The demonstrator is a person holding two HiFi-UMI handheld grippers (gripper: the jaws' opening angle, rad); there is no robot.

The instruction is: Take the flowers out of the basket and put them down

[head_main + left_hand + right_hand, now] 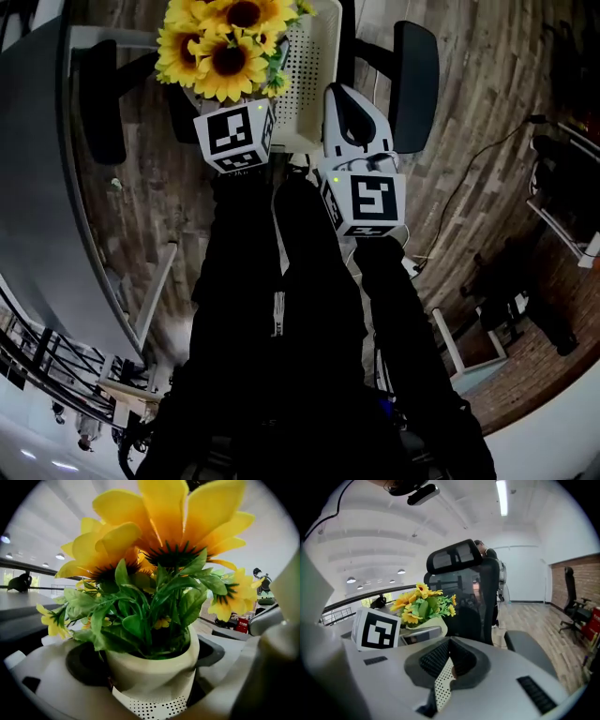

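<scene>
Your left claw [147, 660] is clenched on the flower pot [140, 677], pads on either side of the white wall just below the rim, w/ the flowers [225, 42] upright above it. That's a sound hold, bc gripping the pot rather than the stems means nothing bends or pulls loose. Your right claw [450, 660] is clamped on a thin perforated wall of the basket [314, 66]. That reads as a brace, so the light basket doesn't ride up w/ the pot. In the head view the blooms sit at the basket's left side, just above your left marker cube [234, 136]. The left gripper view shows a strip of perforated wall directly under the pot, so the pot is at or just over the basket edge; can't tell if it's fully clear. The basket seems to rest on an office chair [417, 84], armrests either side. I'd judge you're mid-extraction: pot gripped, not yet put down. Next move needs a straight lift until the base clears the wall, then across to a flat spot, prob. the grey desk [37, 187] at your left. Risk: blooms look top-heavy, so any tilt could let the pot slip in the pads.
</scene>
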